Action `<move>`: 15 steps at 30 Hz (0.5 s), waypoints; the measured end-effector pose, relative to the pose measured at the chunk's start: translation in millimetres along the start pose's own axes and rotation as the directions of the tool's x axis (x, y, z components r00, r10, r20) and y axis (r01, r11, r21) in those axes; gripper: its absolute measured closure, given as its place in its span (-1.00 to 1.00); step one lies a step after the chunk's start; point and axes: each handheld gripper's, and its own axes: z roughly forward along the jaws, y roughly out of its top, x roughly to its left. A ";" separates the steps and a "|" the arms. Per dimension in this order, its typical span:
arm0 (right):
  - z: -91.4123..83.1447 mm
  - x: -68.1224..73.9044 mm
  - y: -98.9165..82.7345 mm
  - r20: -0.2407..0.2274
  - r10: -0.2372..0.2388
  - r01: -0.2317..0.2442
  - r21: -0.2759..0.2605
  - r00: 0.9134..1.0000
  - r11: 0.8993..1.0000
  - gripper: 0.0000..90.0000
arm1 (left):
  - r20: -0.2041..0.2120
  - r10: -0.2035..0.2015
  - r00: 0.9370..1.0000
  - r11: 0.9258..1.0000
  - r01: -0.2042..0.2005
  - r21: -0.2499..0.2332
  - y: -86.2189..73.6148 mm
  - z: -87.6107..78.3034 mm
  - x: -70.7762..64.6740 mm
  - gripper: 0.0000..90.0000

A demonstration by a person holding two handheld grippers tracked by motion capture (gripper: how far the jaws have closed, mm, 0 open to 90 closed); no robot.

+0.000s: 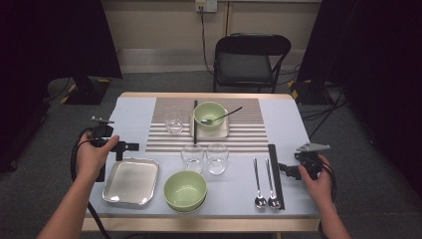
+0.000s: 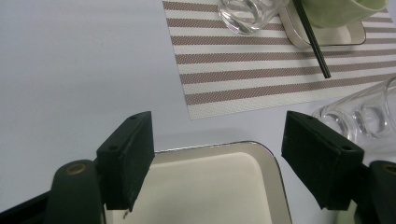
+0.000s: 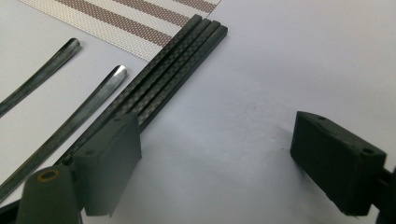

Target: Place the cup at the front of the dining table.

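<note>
Both claws spread, empty: left gripper (image 2: pixel 217 163) hovered over square steel tray (image 2: pixel 219 186); right gripper (image 3: pixel 215 163) beside black carbon-weave chopsticks (image 3: pixel 173 74).

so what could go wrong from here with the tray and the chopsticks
1. The left gripper is open over the metal tray, with two glasses close beside it; a wide swing could knock one over.
2. The right gripper is open next to the black chopsticks, which lie packed together flat on the table; the jaws may pinch only some or push them into the spoons.
</note>
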 end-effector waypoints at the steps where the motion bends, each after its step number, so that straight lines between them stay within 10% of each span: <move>1: 0.0 0.0 0.0 0.000 0.000 0.000 0.000 1.000 1.000 -0.66 | 0.002 -0.003 1.000 1.000 0.003 -0.004 -0.3 0.2 -0.2 -0.43; 15: 0.1 -0.1 0.0 0.000 -0.001 0.001 -0.001 1.000 1.000 -0.66 | -0.003 0.007 1.000 1.000 -0.007 0.006 -4.8 1.9 1.0 -0.44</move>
